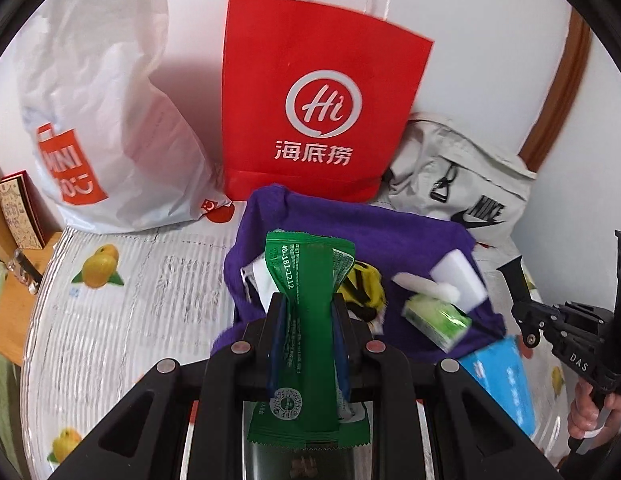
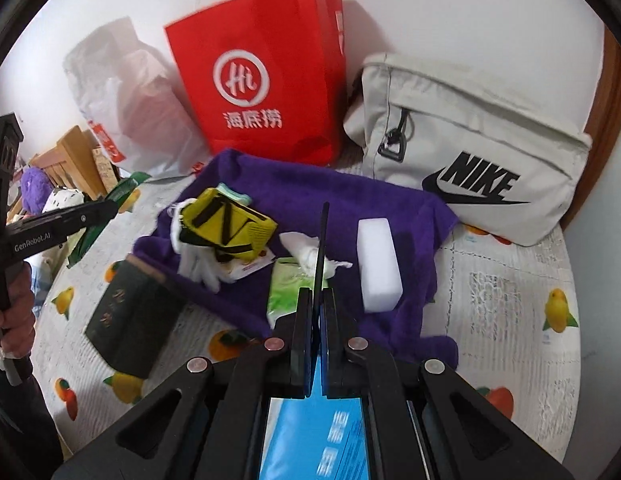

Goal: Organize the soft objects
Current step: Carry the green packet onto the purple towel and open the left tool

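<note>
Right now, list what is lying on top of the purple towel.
On the purple towel: a white sponge block, a yellow-and-black pouch, a white glove, crumpled tissue and a green tissue pack. Whatever lies beneath the pouch is covered.

Matte black gripper (image 1: 306, 312) frames, round silver and copper screws, white "DAS" and "GenRobot.AI" lettering, blue pads (image 2: 315, 322), bare hand (image 1: 594, 412) skin

The red paper bag (image 1: 310, 92) at 12 o'clock reads "Hi 海底捞". The grey pouch (image 2: 470, 152) at 2 o'clock says "NIKE". The green packet (image 1: 306, 320) shows "40-181-1212". The left gripper (image 2: 110, 210) at 9 o'clock is marked "GenRobot.AI".
</note>
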### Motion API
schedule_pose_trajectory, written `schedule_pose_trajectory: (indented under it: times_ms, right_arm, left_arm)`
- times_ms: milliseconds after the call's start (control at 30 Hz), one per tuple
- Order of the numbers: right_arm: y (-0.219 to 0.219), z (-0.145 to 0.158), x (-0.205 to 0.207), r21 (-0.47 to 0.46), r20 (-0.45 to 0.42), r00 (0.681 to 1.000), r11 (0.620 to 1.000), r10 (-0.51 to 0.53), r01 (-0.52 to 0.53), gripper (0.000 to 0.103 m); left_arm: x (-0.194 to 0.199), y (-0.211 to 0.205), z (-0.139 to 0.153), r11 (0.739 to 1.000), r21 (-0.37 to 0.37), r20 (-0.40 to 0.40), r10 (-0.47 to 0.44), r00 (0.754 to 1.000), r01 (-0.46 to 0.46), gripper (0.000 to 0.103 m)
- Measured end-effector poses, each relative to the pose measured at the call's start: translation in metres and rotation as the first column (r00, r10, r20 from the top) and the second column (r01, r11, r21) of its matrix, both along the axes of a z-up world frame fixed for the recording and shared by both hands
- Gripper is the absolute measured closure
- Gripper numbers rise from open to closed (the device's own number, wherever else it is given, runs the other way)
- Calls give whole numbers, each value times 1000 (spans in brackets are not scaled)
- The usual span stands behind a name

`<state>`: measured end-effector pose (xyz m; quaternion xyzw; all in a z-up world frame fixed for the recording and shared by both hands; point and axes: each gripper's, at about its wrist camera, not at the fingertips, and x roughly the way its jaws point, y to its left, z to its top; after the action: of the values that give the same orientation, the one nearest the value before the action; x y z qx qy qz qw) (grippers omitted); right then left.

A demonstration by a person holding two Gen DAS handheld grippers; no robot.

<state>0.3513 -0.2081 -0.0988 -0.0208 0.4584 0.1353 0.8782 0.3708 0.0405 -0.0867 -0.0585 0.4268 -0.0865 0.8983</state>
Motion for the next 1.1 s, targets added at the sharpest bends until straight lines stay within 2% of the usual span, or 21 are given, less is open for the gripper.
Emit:
schedule_pose_trajectory:
  times_ms: [433, 867, 967, 1033, 1067, 1100]
  right_arm:
    - [-2, -49, 60, -51, -114, 993, 999, -2, -4, 100]
    - [6, -70, 81, -70, -156, 988, 997, 16, -28, 99]
    - [7, -71, 80, -69, -159, 987, 997, 21, -32, 99]
    - [6, -70, 79, -61, -157, 987, 998, 24, -34, 94]
    - [5, -68, 78, -58, -151, 988, 998, 24, -33, 90]
    - [4, -66, 76, -54, -141, 990, 998, 22, -30, 81]
  left_arm:
    - [65, -1, -37, 1000, 3, -94, 31, 995, -30, 82]
    - [86, -10, -65, 1000, -2, -163, 1, 987, -1, 78]
    - [87, -10, -68, 1000, -3, -169, -3, 986, 2, 72]
    - [86, -10, -68, 1000, -11, -164, -13, 986, 12, 69]
    - [85, -11, -68, 1000, -12, -161, -18, 987, 16, 62]
    - [84, -11, -68, 1000, -7, -159, -19, 987, 18, 58]
